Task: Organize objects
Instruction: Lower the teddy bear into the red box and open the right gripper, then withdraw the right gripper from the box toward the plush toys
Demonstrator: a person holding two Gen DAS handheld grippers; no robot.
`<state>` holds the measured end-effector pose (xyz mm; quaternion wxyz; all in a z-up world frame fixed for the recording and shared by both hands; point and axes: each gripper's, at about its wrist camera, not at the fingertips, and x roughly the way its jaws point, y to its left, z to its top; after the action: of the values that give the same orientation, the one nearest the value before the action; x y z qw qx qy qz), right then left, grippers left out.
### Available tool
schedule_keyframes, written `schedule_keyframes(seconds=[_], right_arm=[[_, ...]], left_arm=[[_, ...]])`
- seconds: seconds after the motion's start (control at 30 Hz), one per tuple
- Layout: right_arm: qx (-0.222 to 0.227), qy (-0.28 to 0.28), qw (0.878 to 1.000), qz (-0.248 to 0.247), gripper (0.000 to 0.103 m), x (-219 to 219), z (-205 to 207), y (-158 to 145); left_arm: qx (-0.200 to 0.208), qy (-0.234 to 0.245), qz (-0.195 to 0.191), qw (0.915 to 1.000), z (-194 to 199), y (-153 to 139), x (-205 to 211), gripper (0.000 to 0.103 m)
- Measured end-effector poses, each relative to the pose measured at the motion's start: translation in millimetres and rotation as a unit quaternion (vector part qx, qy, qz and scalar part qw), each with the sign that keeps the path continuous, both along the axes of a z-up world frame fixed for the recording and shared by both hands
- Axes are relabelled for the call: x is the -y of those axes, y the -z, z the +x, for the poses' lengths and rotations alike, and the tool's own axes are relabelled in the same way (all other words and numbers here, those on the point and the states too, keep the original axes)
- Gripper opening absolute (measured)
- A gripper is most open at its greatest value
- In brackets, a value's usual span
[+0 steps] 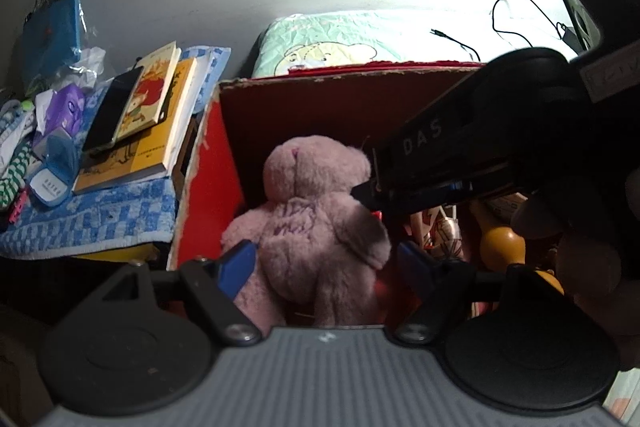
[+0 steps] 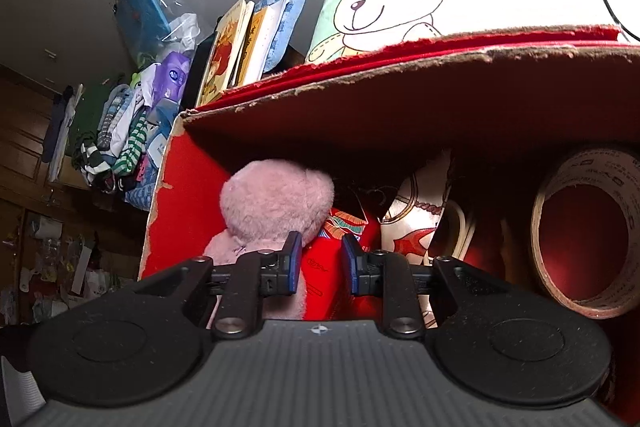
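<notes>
Nearest the left wrist camera, the left tongs [image 1: 326, 263] stand released, their blue pads spread on either side of the lower body of a pink plush bear [image 1: 316, 211]; whether the pads touch the fur cannot be told. The bear sits upright in the left corner of a red cardboard box [image 1: 204, 195], its long axis running vertically, head up and leaning toward the box's back wall. It lies straight ahead of the left tongs, so the left hand looks the nearer and better placed to close on it.

The right tongs [image 2: 318, 259] reach into the same box from the right, pads parted with a narrow gap and holding nothing; the bear is just to their left, a red packet [image 2: 324, 275] directly ahead. A tape roll [image 2: 592, 231] stands on edge at the box's right.

The bear is pale mauve-pink, matted, soft, with faint scribbled marks on its body.
</notes>
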<state>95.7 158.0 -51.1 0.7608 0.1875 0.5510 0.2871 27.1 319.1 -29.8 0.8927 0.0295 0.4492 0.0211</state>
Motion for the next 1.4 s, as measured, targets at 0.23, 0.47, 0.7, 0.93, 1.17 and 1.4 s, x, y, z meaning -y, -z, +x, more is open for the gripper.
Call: schedule_keyframes(seconds=[0.23,0.47,0.7,0.93,1.17,1.4], right_arm=[[0.050,0.025,0.998,-0.024,0.027,4,-10,-16],[0.097,0.048,0.992,-0.072,0.027,19,-28,-27],[0.124,0.065,0.987,-0.083,0.028,29,-47,-36],[0.131,0.076,0.986,-0.075,0.028,37,-66,-41],[0.141,0.082,0.985,-0.062,0.028,43,-87,-49],[0.153,0.085,0.983,-0.046,0.034,59,-105,-58]], left_arm=[[-0.015,-0.016,0.007,0.9997,6,-1,3,0.083],[-0.015,-0.026,0.016,0.9994,3,-9,9,0.086],[-0.025,-0.033,0.021,0.9989,-2,-13,15,0.088],[-0.020,-0.043,0.028,0.9985,-15,-19,17,0.090],[-0.012,-0.048,0.040,0.9980,-29,-28,26,0.092],[-0.003,-0.049,0.047,0.9977,-43,-38,40,0.092]])
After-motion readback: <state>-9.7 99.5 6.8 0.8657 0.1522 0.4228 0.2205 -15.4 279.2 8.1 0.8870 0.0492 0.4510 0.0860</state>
